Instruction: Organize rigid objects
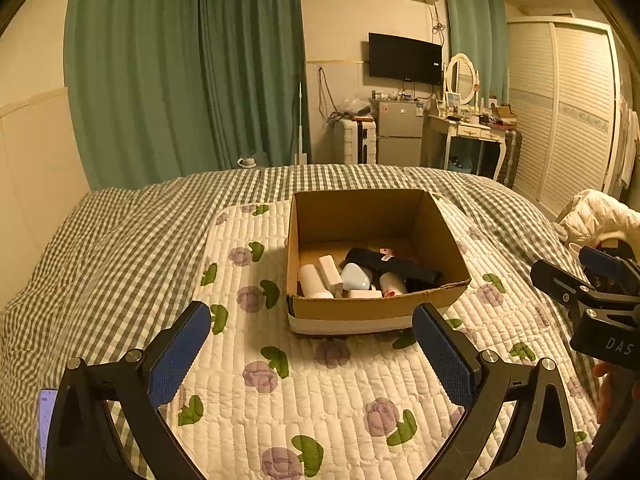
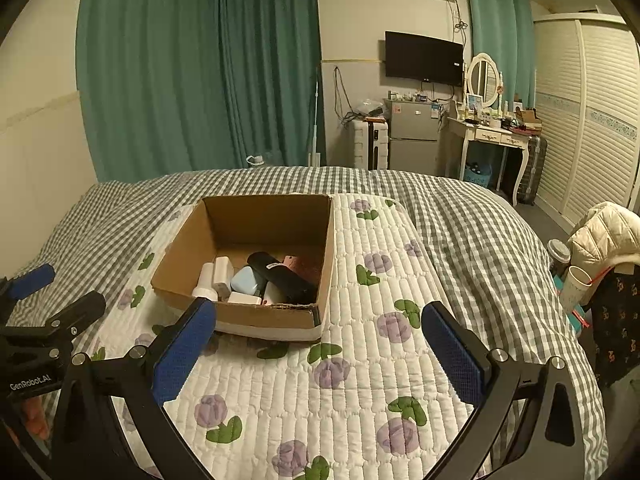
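A cardboard box [image 1: 434, 236] stands on a floral quilted mat [image 1: 320, 392] on the bed. Inside lie a long black item [image 1: 394, 266], a light blue case [image 1: 356, 278], white bottles [image 1: 314, 282] and small white blocks. In the right wrist view the box [image 2: 326, 240] sits left of centre with the same black item [image 2: 286, 276] and blue case [image 2: 245, 282]. My left gripper [image 1: 316, 344] is open and empty, just short of the box. My right gripper [image 2: 320, 344] is open and empty over the mat. Each gripper shows at the edge of the other's view.
A grey checked duvet [image 1: 120, 232] covers the bed around the mat. A phone [image 1: 46, 420] lies at the left edge. A cream jacket [image 2: 604, 236] and cups [image 2: 574, 288] are at the right bedside. Green curtains, fridge, dresser and wardrobe stand beyond.
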Demonstrator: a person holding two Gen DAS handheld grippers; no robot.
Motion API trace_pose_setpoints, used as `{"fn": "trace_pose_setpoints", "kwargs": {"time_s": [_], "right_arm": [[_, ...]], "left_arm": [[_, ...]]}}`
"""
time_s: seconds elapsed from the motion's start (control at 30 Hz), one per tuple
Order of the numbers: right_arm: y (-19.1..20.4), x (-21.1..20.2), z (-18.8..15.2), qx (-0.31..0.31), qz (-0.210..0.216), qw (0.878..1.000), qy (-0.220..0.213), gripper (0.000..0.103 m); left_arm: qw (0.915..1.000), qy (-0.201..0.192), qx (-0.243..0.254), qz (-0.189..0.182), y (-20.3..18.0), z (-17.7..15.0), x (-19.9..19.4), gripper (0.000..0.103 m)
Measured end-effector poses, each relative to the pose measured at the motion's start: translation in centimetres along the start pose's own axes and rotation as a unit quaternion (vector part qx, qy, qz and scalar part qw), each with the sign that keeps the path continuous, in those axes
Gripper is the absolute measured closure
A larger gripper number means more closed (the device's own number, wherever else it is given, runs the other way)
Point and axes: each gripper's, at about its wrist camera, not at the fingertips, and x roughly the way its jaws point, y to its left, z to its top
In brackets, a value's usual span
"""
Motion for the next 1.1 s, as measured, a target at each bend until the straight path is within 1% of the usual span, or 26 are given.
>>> {"fn": "trace_pose_setpoints", "kwargs": {"time_s": [0.77,0.97,1.1], "right_arm": [[0.14,0.91,-0.73,-0.003,-0.002,1.000,0.014,0.000],[0.16,0.92,-0.71,-0.003,-0.002,1.000,0.014,0.000],[0.13,0.94,-0.82,-0.005,-0.004,1.000,0.013,0.000]], "left_arm": [[0.9999,0.011,0.009,0.005,-0.21,-0.30,0.44,0.000],[0.9996,0.017,0.023,0.006,-0.39,-0.36,0.56,0.000],[0.9997,0.020,0.015,0.003,-0.27,-0.47,0.61,0.000]]}}
